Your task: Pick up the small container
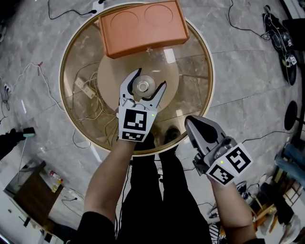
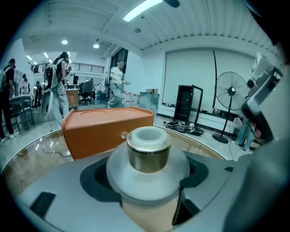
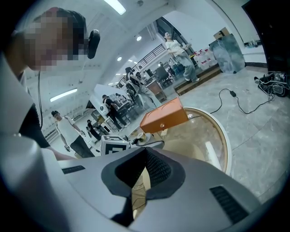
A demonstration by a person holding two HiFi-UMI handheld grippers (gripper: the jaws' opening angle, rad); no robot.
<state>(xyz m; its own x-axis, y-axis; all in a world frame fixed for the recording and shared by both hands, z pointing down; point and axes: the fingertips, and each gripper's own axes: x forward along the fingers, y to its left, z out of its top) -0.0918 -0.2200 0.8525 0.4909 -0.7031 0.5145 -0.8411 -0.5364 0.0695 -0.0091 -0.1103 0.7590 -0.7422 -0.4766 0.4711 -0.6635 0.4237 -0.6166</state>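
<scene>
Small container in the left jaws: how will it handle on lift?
The small container looks round and glossy, so it may slip or twist in the left gripper. Wide body under a narrow neck: probably steady upright, likely light.

Ceiling strip lights (image 2: 142,9) lit the hall brightly and evenly, and shadows were soft. White glare streaks lay on the glass bench (image 1: 190,62). Both gripper views bowed strongly, with black corners. In the left gripper view the near fingers (image 2: 59,190) were blurred, while the small container (image 2: 148,152) was fairly sharp.
</scene>
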